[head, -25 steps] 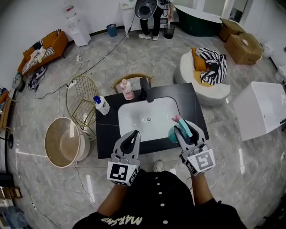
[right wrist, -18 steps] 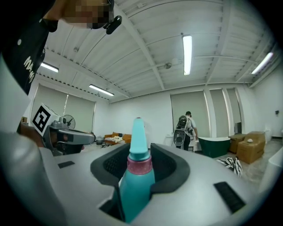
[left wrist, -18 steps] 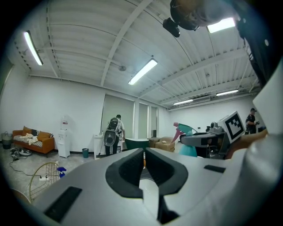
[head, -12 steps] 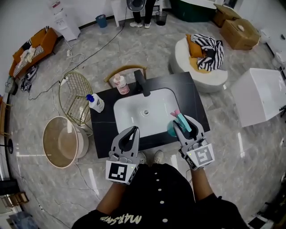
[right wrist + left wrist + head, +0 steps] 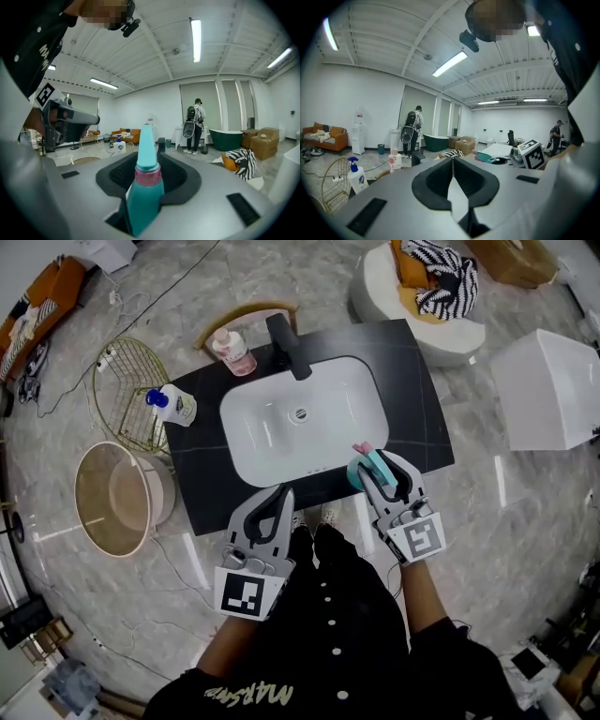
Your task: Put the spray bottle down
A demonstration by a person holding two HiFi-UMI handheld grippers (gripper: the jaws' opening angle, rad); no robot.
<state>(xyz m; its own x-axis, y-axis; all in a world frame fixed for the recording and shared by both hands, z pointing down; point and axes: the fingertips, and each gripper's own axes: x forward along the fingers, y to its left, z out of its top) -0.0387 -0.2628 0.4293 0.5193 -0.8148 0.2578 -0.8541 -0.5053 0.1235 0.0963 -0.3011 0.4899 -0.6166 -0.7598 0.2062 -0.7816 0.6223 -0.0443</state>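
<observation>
Plastic is my guess for the spray bottle: a teal body, a glittery pink collar and a long tapering teal top. It should be light, with a stiff but slightly springy wall and a smooth, rather slippery skin. Being tall and narrow, it will likely tip easily if it lands off its base. It is not fragile, though a hard squeeze could dent it or work the nozzle.

The best hold is round the wide body just under the collar, and that is where the right gripper has it. Its fingers are clenched on either side of the body, with the collar and top standing clear above them. The bottle is at the near right of the black surface, just beside the near right corner of the white sink. Whether its base already touches the surface I cannot tell.

The left gripper is at the near edge, left of the bottle, its fingers pressed together on nothing.

The surface looks like dark polished stone, flat and hard. The sink is a glossy rounded rectangle with a black tap at its far rim. A pink bottle stands at the far left corner, and a white pump bottle with a blue head at the left edge.
</observation>
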